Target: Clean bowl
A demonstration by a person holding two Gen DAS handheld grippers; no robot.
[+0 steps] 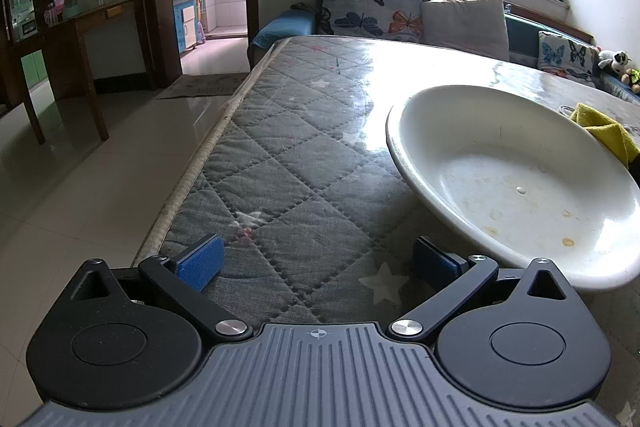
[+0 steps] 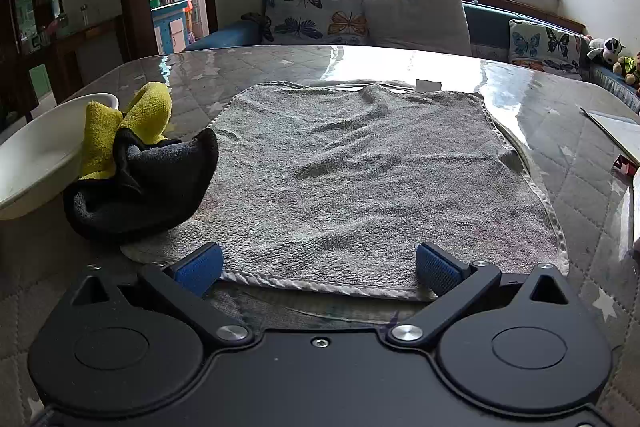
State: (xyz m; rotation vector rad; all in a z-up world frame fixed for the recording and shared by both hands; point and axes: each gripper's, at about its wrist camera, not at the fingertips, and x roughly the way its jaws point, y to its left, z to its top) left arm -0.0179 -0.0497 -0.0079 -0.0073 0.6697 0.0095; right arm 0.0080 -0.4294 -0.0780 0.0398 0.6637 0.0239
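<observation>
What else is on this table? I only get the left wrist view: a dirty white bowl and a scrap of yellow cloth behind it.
Observer: That scrap is a bunched yellow and black cloth, lying right beside the bowl.
Operator: Anything else?
Observer: A grey towel lies spread flat on the table, the cloth resting on its corner.
Operator: Is the other gripper holding something?
Observer: No. The right gripper is open at the towel's near edge, with nothing between its blue pads.
</observation>
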